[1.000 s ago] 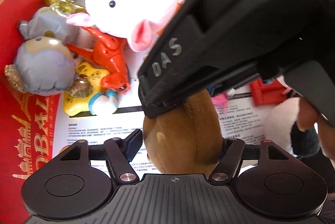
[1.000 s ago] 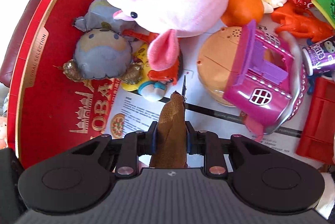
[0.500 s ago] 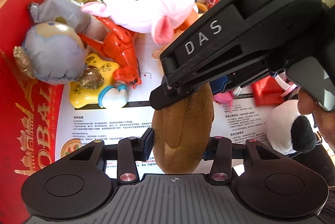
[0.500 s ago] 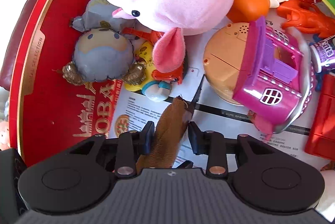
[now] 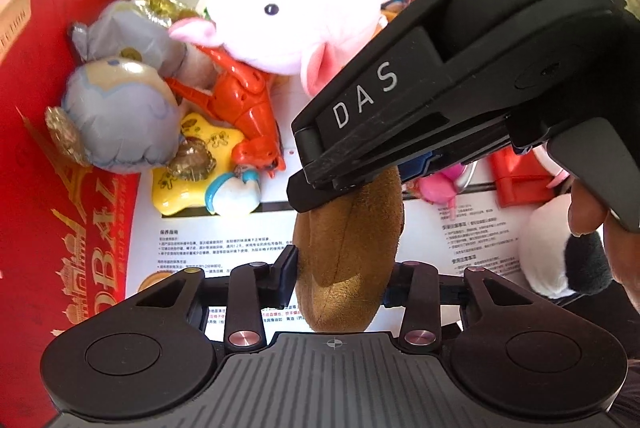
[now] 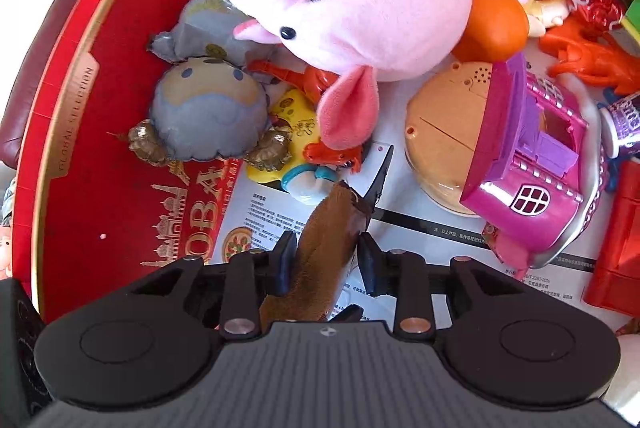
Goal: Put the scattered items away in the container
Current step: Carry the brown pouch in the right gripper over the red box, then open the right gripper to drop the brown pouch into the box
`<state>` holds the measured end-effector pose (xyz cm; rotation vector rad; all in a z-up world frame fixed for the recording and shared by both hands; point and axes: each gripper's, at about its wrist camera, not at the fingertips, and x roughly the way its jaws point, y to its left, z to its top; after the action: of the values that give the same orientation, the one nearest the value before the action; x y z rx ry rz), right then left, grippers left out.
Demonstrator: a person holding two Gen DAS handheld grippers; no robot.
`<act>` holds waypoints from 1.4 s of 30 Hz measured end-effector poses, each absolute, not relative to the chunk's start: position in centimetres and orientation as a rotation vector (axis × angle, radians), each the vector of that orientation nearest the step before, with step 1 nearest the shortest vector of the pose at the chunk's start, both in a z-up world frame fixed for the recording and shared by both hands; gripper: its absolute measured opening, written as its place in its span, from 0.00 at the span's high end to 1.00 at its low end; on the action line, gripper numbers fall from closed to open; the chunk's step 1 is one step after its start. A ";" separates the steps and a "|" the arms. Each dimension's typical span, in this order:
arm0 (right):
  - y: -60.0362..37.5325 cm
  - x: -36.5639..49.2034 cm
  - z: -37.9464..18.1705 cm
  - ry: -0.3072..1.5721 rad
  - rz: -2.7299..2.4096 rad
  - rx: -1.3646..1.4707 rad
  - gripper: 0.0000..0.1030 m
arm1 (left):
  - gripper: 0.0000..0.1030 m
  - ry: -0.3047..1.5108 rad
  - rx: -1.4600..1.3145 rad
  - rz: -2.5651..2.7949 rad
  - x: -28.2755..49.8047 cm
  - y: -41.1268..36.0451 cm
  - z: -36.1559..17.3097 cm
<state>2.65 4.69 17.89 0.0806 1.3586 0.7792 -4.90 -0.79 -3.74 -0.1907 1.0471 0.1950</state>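
Observation:
A brown plush toy (image 5: 348,252) hangs over the printed floor of the red cardboard box (image 5: 36,156). My left gripper (image 5: 340,268) has its jaws spread wide on either side of the plush and does not squeeze it. My right gripper (image 6: 324,260) has its jaws parted beside the same brown plush (image 6: 320,248), which sits loosely between them. The right gripper's black body (image 5: 460,88) is above the plush in the left wrist view.
The box holds a pink pig plush (image 6: 360,0), a grey foil balloon figure (image 6: 204,116), an orange lobster toy (image 5: 240,104), a yellow toy (image 5: 192,172), a magenta toy house (image 6: 528,156), a tan round toy (image 6: 440,132) and a red block (image 6: 616,248).
My right gripper opened and let go of the brown plush. The left gripper rose and pulled back a little, so more of the box floor shows.

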 end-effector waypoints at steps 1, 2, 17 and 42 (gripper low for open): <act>4.6 2.6 18.3 1.348 0.786 0.082 0.64 | 0.62 1.039 -0.188 0.196 -5.0 -0.8 -3.3; 4.5 2.5 18.8 1.336 0.793 0.086 0.64 | 0.62 1.029 -0.187 0.197 -5.0 -0.8 -2.9; 4.4 0.6 32.2 0.966 0.937 0.063 0.63 | 0.60 0.745 -0.115 0.285 -6.4 -0.7 9.5; 27.3 -4.2 34.9 0.895 1.316 -0.066 0.42 | 0.60 0.716 -0.127 0.787 -15.3 18.1 13.5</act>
<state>-4.15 27.25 34.94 -0.0665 0.8951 1.3162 -15.33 18.07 13.51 -0.1271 0.7158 0.7873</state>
